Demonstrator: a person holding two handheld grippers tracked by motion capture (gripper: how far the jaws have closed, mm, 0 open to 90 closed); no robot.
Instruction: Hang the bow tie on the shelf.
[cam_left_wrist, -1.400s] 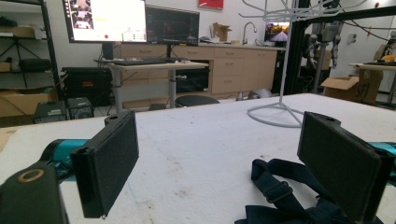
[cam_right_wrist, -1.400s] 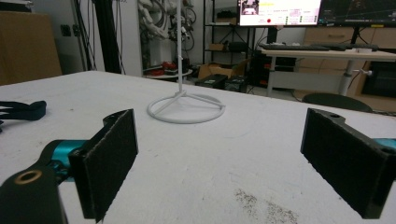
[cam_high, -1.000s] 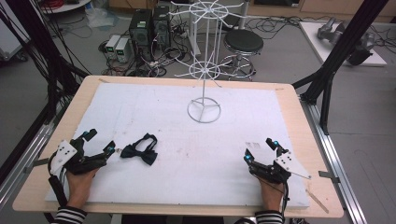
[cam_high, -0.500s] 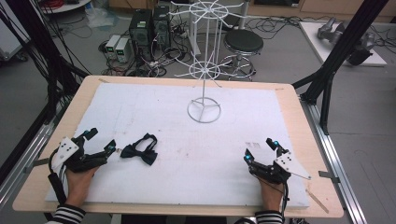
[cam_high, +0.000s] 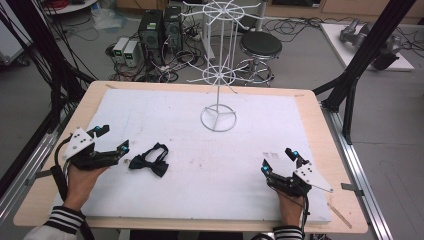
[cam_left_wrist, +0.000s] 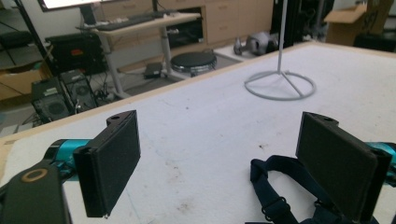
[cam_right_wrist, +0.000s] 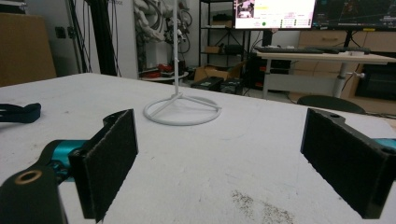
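On the left side of the white-padded worktop (cam_high: 200, 200) a dark bow tie (cam_high: 149, 160) is lying flat, just beside the left gripper (cam_high: 111, 141), whose jaws are spread wide and gripping nothing. Across the pad, well apart, the right gripper (cam_high: 277, 160) is resting low with its jaws likewise parted. Farther back, a white wire display stand (cam_high: 218, 118) is standing upright.

Layout around the wire stand (cam_high: 218, 75) on the counter (cam_high: 310, 105)

The stand sits at the far middle. The bow tie (cam_high: 149, 159) lies nearer and to its left, just beside the left claw (cam_high: 113, 138); the right claw (cam_high: 278, 159) rests nearer and to its right, well apart.
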